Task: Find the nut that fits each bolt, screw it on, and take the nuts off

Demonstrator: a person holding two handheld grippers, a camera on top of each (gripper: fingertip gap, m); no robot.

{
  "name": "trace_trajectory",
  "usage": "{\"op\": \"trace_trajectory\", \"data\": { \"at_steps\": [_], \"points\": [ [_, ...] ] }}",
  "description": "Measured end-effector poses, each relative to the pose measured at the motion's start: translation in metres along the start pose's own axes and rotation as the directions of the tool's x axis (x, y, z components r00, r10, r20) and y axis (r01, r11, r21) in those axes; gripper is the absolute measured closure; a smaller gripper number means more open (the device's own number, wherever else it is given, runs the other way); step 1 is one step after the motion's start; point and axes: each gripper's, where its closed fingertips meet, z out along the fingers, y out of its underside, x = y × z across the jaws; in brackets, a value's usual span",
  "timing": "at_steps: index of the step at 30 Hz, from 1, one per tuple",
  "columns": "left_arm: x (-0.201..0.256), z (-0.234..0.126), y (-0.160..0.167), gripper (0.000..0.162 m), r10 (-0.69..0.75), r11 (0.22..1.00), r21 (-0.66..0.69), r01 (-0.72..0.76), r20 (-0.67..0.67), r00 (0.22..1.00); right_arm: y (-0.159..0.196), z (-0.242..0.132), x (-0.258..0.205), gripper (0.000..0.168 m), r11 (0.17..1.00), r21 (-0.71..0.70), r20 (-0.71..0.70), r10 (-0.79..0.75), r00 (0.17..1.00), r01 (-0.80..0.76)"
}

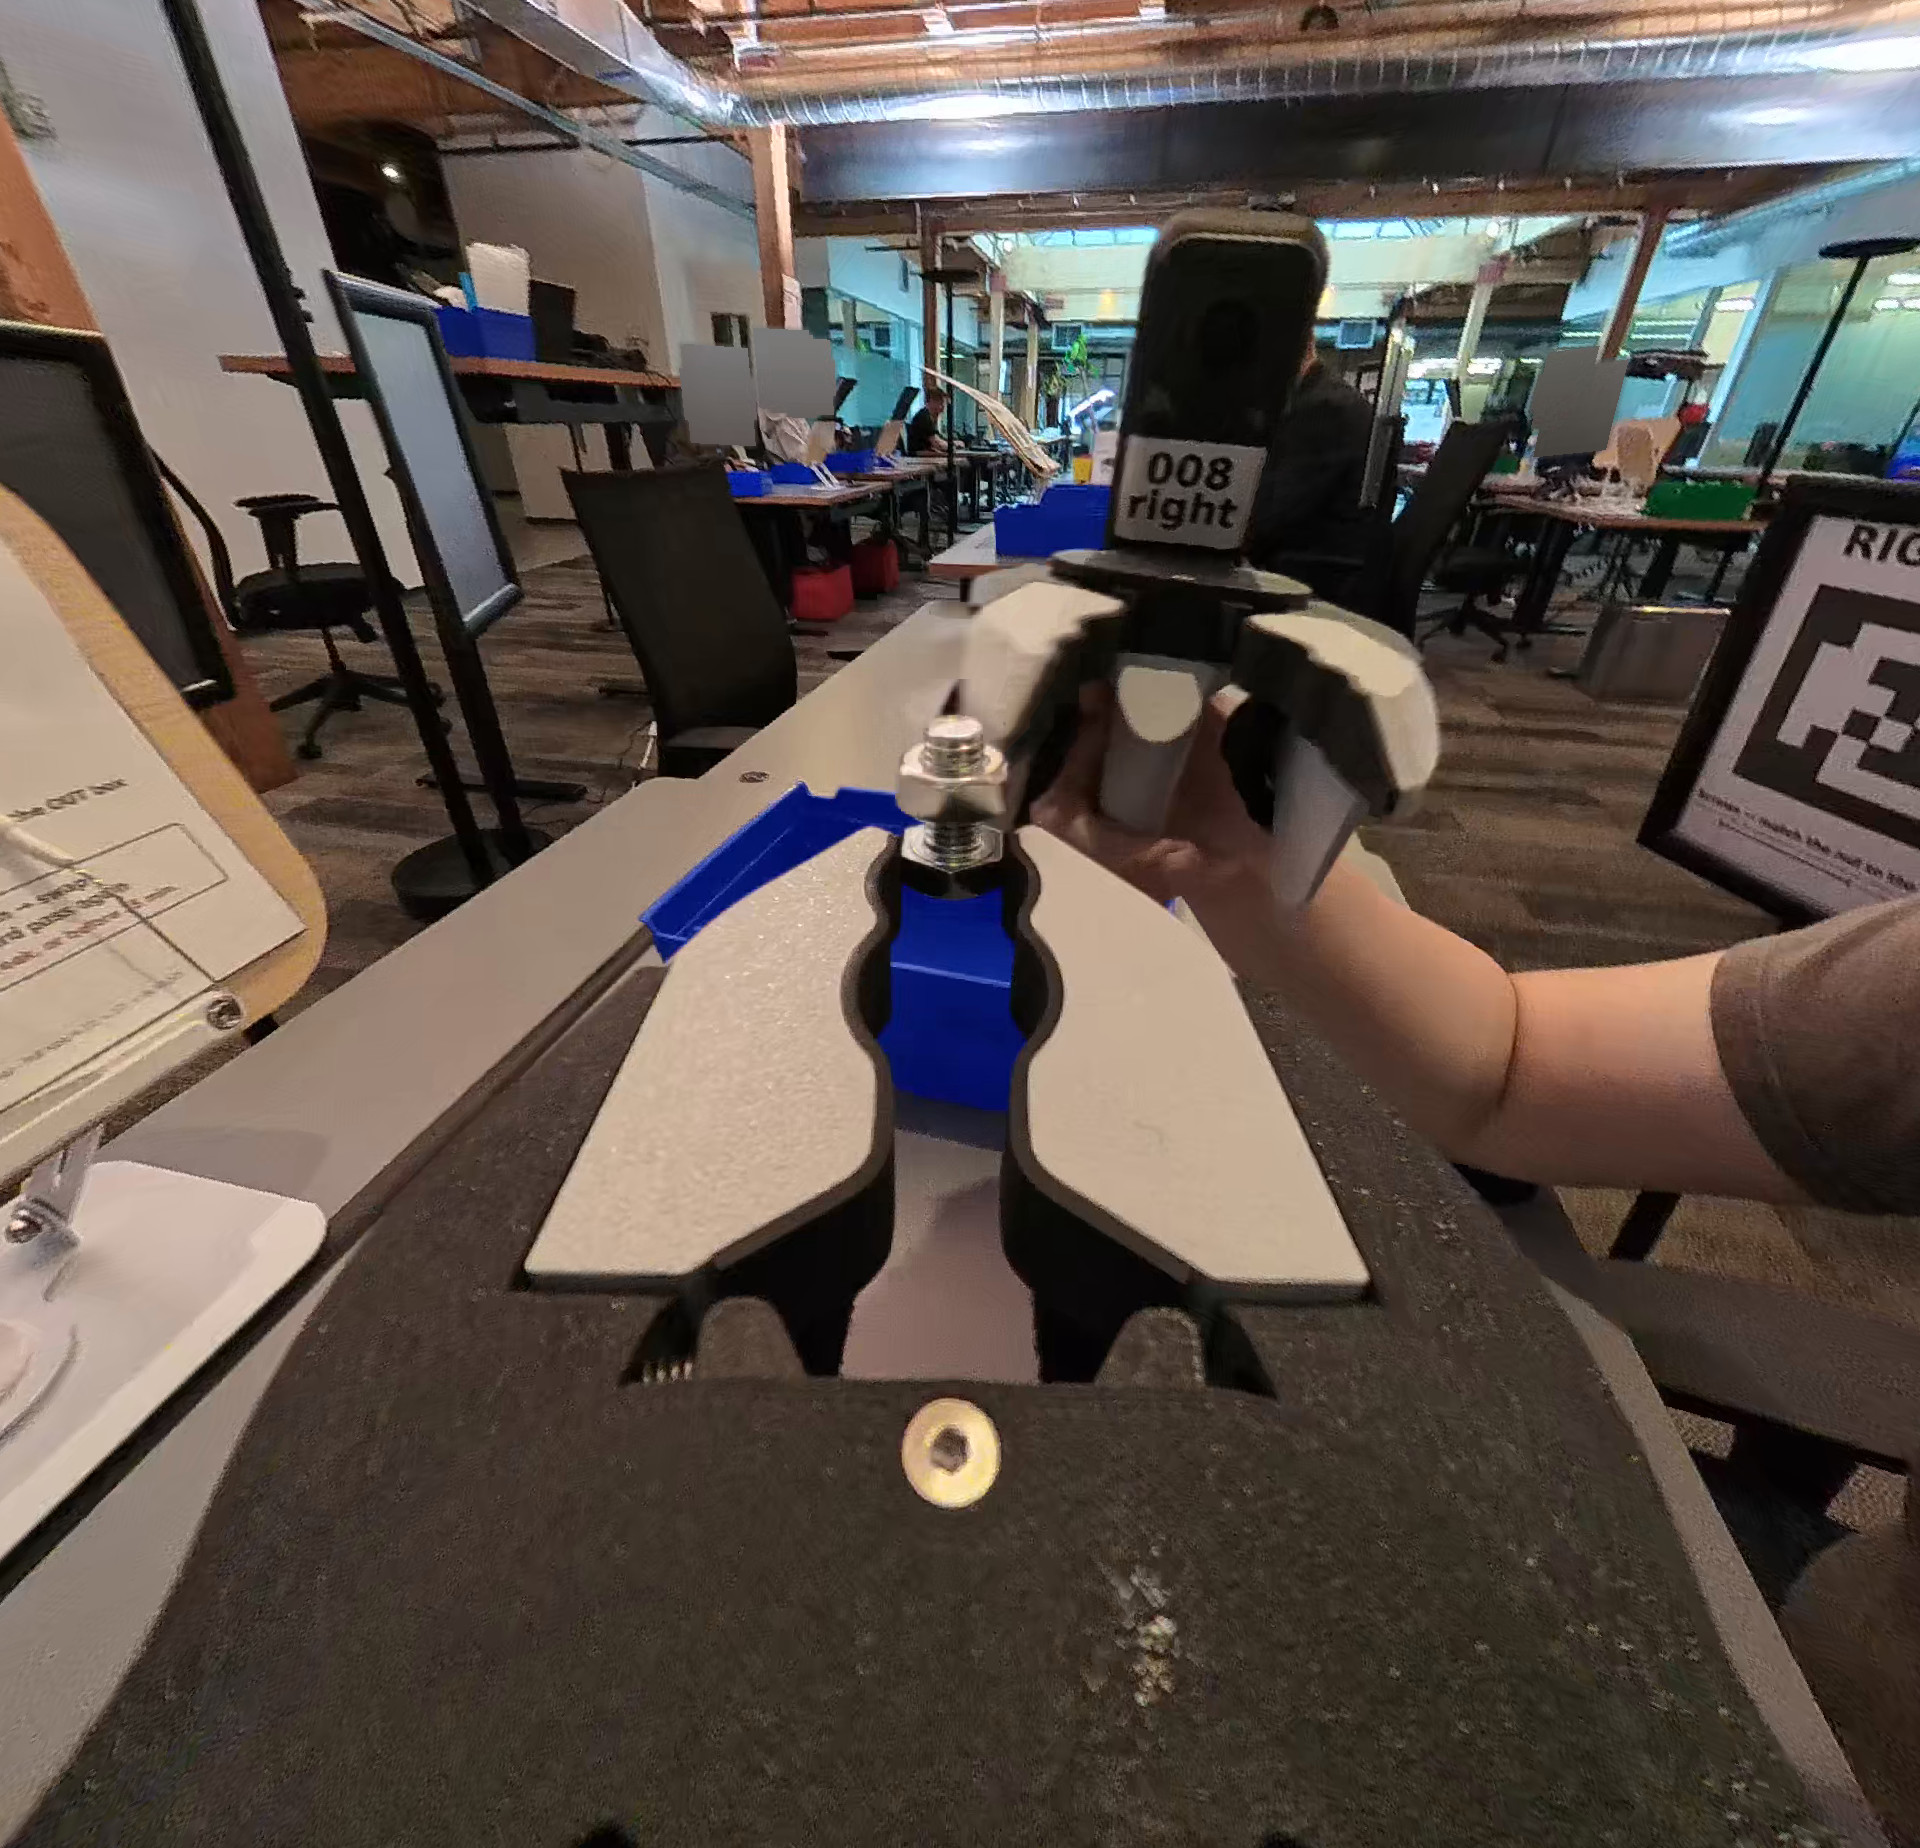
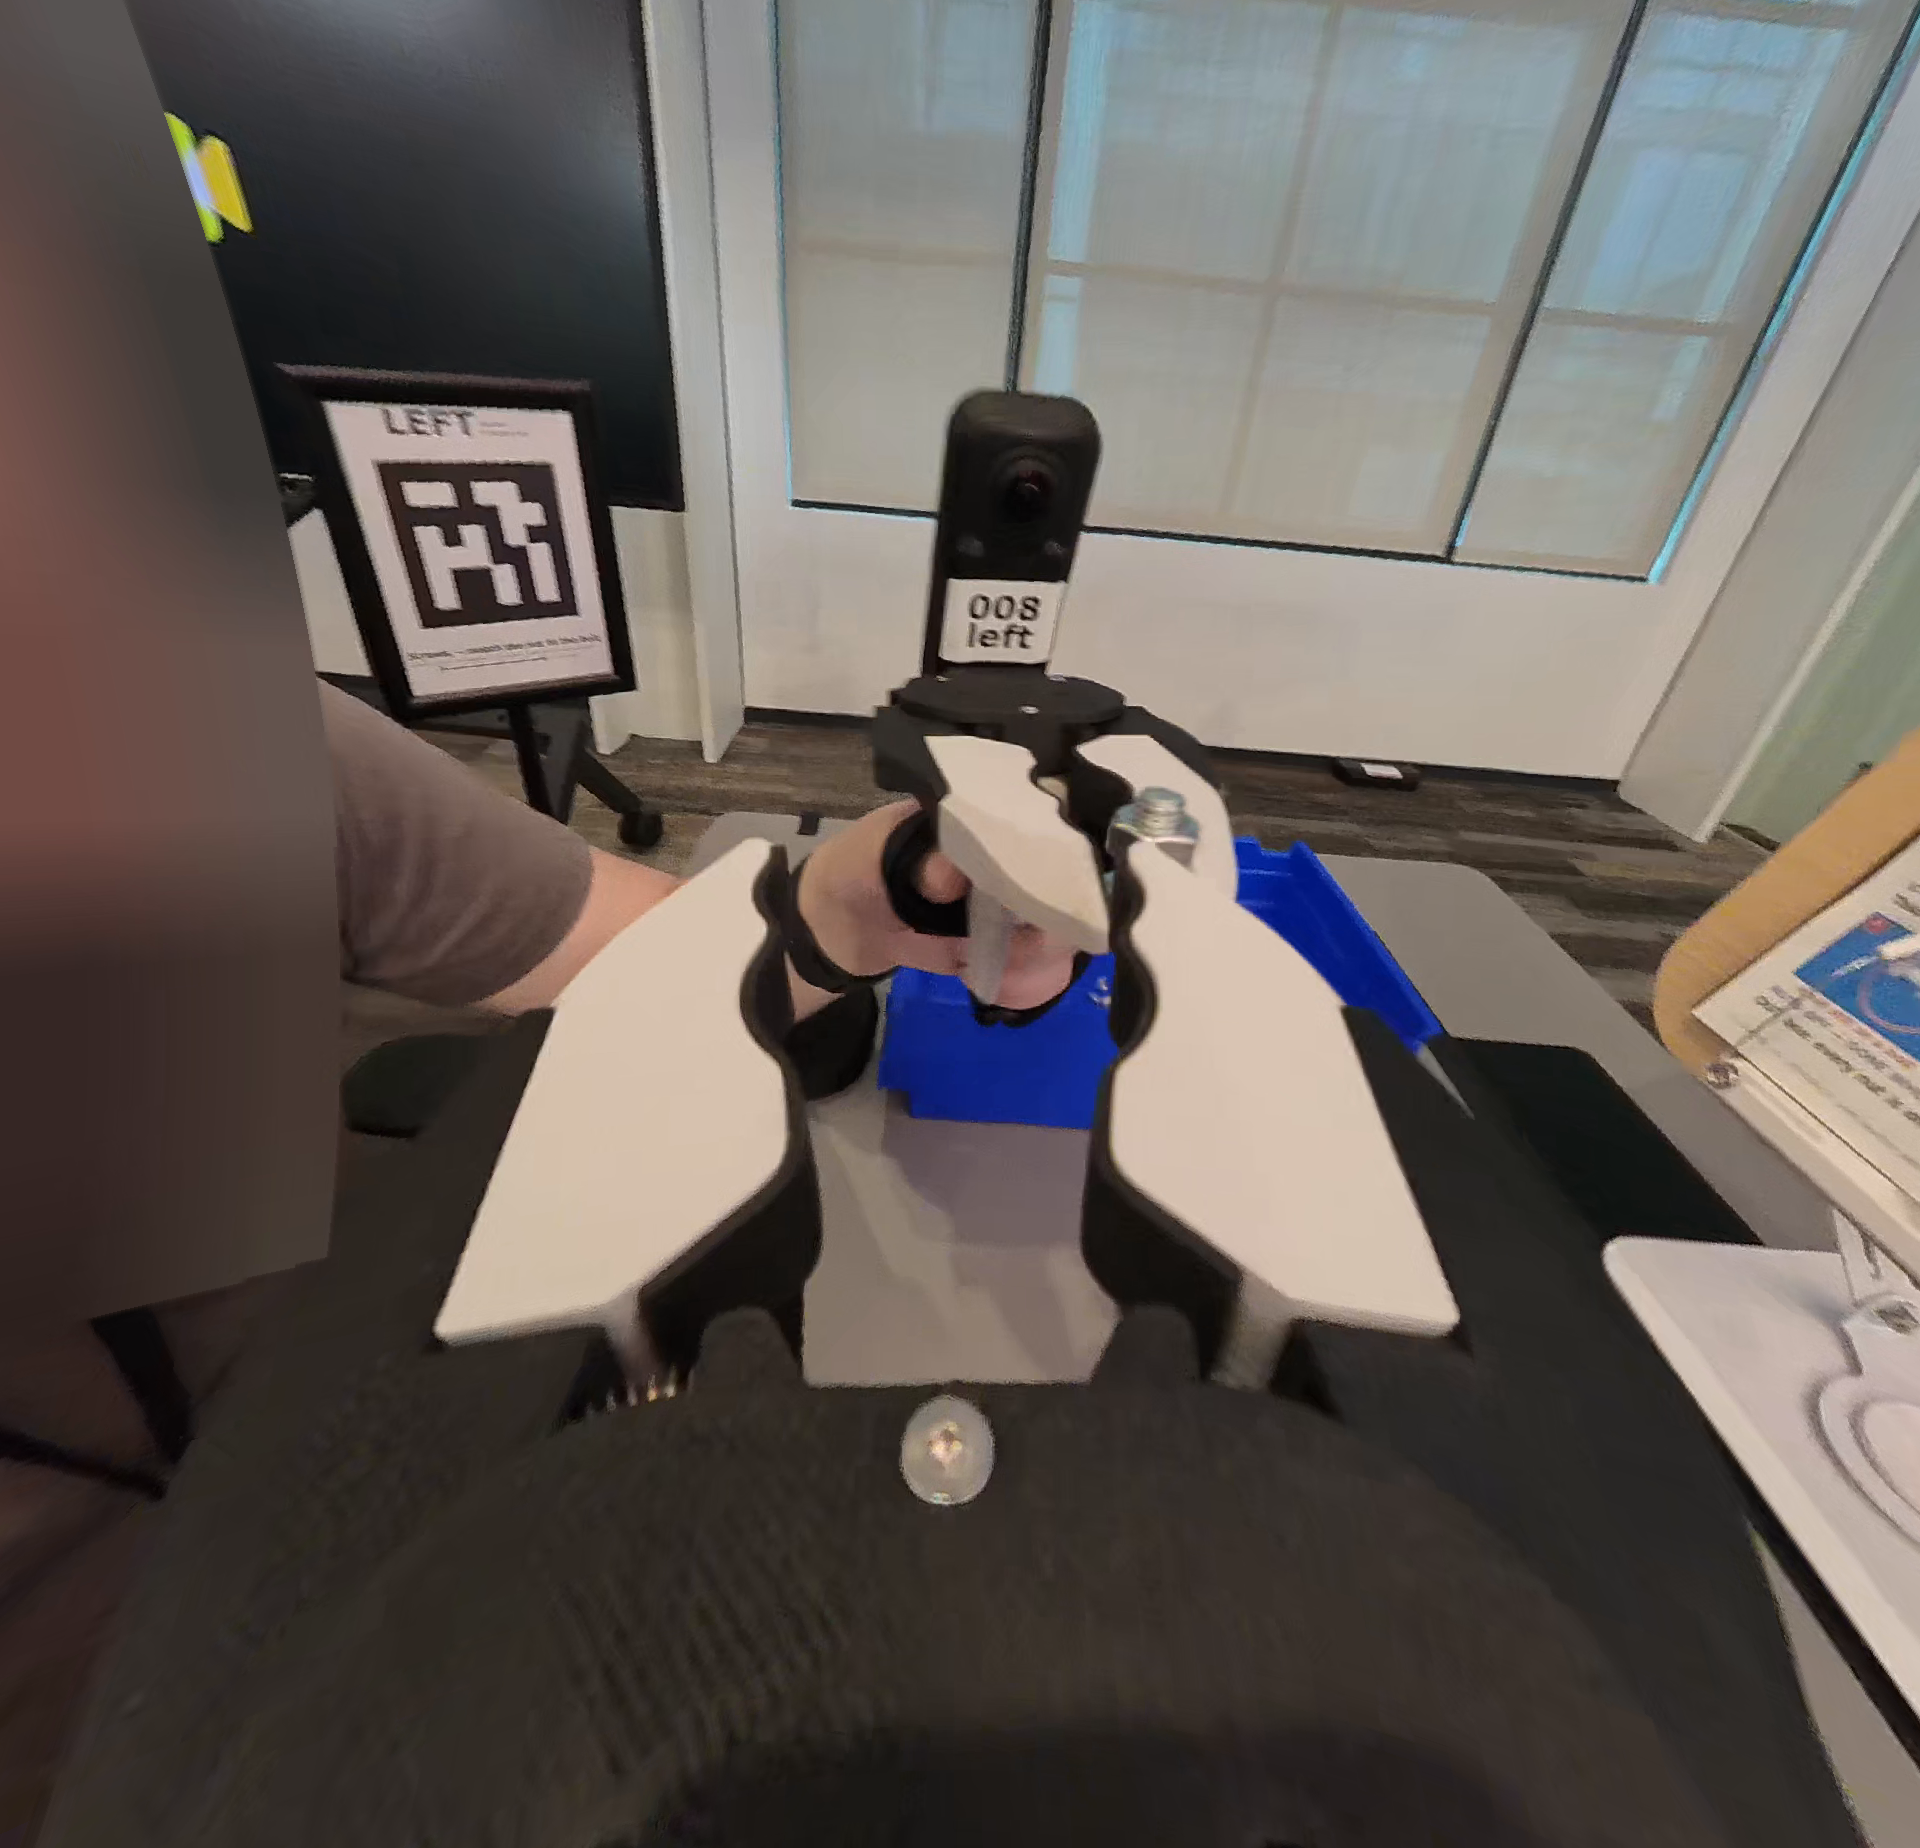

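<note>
In the left wrist view, my left gripper (image 1: 951,855) is shut on the lower end of a steel bolt (image 1: 954,842) that stands upright at its fingertips. A silver hex nut (image 1: 951,788) sits on the thread near the top, and a smaller hex shows just above the tips. My right gripper (image 1: 1164,718) faces it, open, with one finger (image 1: 1023,671) beside the nut. In the right wrist view, my right gripper (image 2: 945,863) is wide open. The nut (image 2: 1151,840) lies by its right fingertip (image 2: 1143,905). The left gripper (image 2: 1127,894) holds the bolt there.
A blue bin (image 1: 951,1009) (image 2: 987,1066) sits on the grey table (image 1: 416,1029) under both grippers, on a black mat (image 2: 1558,1123). An instruction board on a stand (image 1: 114,863) (image 2: 1829,1029) is at the table edge. Framed marker signs (image 1: 1829,697) (image 2: 478,541) stand on the floor.
</note>
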Motion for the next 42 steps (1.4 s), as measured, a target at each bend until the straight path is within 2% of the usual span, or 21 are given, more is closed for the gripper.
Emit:
{"op": "trace_trajectory", "data": {
  "at_steps": [4, 7, 9, 11, 14, 17, 28, 34, 35, 38, 40, 42],
  "points": [
    [0.003, -0.001, -0.001, 0.144, -0.021, 1.000, 0.004, 0.021, -0.034, 0.999, -0.006, -0.003, 0.006, 0.110, 1.000, 0.024, -0.055, -0.017, 0.998, 0.019],
    [0.015, 0.003, -0.001, 0.144, -0.032, 0.999, 0.008, 0.033, -0.097, 0.995, -0.002, -0.002, 0.020, 0.117, 0.999, 0.045, -0.105, 0.003, 0.994, 0.001],
    [0.023, 0.004, -0.001, 0.144, -0.032, 0.999, 0.003, 0.033, -0.137, 0.990, -0.001, -0.002, 0.020, 0.129, 0.996, 0.075, -0.061, 0.051, 0.997, -0.047],
    [0.028, 0.004, 0.000, 0.144, -0.036, 0.999, -0.001, 0.037, -0.168, 0.985, -0.003, -0.003, 0.016, 0.134, 0.990, 0.103, 0.002, 0.098, 0.995, -0.098],
    [0.028, 0.005, 0.001, 0.144, -0.036, 0.999, -0.005, 0.036, -0.168, 0.985, -0.002, -0.002, 0.014, 0.135, 0.985, 0.106, 0.039, 0.130, 0.991, -0.133],
    [0.027, 0.007, 0.003, 0.144, -0.037, 0.999, -0.012, 0.035, -0.159, 0.987, 0.002, 0.001, 0.014, 0.135, 0.990, 0.085, 0.019, 0.113, 0.993, -0.115],
    [0.027, 0.007, 0.005, 0.144, -0.024, 1.000, -0.021, 0.021, -0.155, 0.988, 0.004, 0.003, 0.015, 0.150, 0.992, 0.071, 0.013, 0.108, 0.994, -0.108],
    [0.028, 0.007, 0.006, 0.144, -0.038, 0.999, -0.020, 0.035, -0.171, 0.985, 0.005, 0.002, 0.015, 0.151, 0.991, 0.065, 0.018, 0.112, 0.994, -0.113],
    [0.027, 0.007, 0.005, 0.140, -0.041, 0.999, -0.015, 0.039, -0.173, 0.984, 0.006, 0.002, 0.016, 0.150, 0.992, 0.060, 0.013, 0.112, 0.994, -0.112],
    [0.022, 0.007, 0.003, 0.109, -0.053, 0.999, -0.011, 0.052, -0.134, 0.990, 0.006, -0.007, 0.022, 0.150, 0.995, 0.011, -0.037, 0.104, 0.994, -0.104],
    [0.020, 0.006, 0.004, 0.103, -0.052, 0.998, -0.039, 0.048, -0.120, 0.991, 0.007, -0.033, 0.037, 0.150, 0.991, -0.080, -0.156, 0.093, 0.983, -0.106],
    [0.020, 0.004, 0.004, 0.103, -0.064, 0.997, -0.058, 0.058, -0.113, 0.991, 0.031, -0.082, 0.065, 0.150, 0.941, -0.256, -0.377, 0.111, 0.919, -0.219]
  ]
}}
